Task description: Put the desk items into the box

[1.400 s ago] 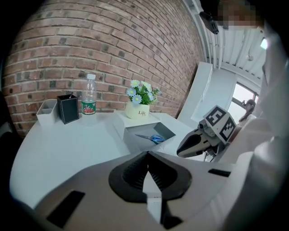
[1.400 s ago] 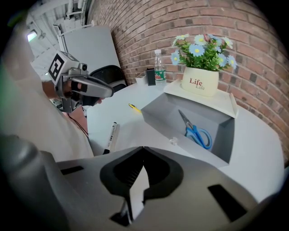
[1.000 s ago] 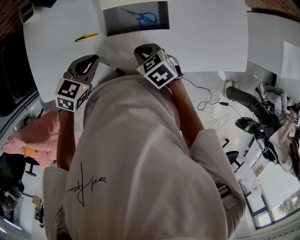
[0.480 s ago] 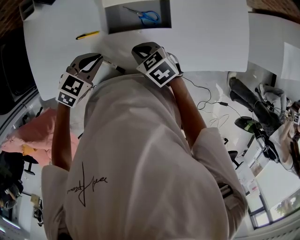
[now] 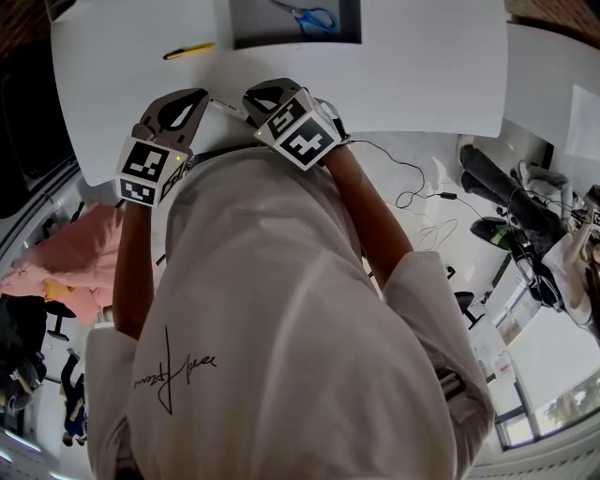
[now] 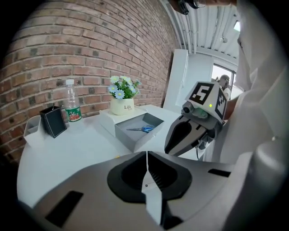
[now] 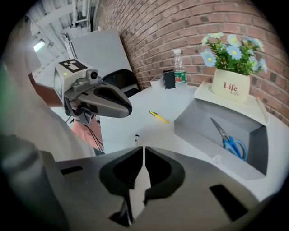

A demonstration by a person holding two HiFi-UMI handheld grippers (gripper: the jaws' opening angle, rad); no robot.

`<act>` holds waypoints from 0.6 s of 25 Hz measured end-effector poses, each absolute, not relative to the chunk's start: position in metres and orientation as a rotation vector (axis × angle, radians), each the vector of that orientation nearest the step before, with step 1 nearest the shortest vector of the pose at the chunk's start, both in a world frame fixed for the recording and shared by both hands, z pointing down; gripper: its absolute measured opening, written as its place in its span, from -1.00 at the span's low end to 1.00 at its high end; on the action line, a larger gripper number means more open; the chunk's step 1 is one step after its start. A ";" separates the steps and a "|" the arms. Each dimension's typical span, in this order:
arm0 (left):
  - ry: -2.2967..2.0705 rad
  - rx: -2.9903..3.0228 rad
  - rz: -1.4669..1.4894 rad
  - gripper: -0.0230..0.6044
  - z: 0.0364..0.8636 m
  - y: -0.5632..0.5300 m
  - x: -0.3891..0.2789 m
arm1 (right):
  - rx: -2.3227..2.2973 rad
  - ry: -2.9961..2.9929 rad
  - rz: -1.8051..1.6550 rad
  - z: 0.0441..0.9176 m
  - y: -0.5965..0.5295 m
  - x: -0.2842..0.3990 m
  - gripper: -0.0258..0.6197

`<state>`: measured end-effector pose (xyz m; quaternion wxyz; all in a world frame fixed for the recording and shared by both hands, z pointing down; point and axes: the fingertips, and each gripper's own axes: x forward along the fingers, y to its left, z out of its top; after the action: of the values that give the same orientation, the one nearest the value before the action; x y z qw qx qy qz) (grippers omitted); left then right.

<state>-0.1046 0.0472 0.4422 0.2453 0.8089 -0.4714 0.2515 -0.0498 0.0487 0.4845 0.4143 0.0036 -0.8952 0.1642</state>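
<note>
Box point(image 5: 272, 30) holds scissors point(image 5: 317, 19); left tool point(image 6: 146, 155), right tool point(image 7: 143, 151) closed.

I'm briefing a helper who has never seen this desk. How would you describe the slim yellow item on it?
On the white desk, find the open grey box holding blue-handled scissors. The slim yellow item lies loose on bare tabletop left of the box in the head view. Unlike the scissors, it is yellow and unboxed.
</note>
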 end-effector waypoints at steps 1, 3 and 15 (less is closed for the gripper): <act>-1.296 2.191 0.670 -0.91 0.440 0.050 -0.107 | 0.005 -2.245 0.417 0.485 0.054 -0.053 -0.83; -1.317 2.168 0.653 -0.91 0.438 0.055 -0.112 | 0.001 -2.235 0.431 0.488 0.063 -0.058 -0.83; -1.392 2.036 0.556 -0.91 0.442 0.098 -0.140 | 0.102 -2.162 0.397 0.509 0.085 -0.067 -0.83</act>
<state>-0.1402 0.0982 0.4419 0.3018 0.7678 -0.5249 0.2096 -0.0668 0.0850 0.5088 0.4536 0.0415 -0.8756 0.1609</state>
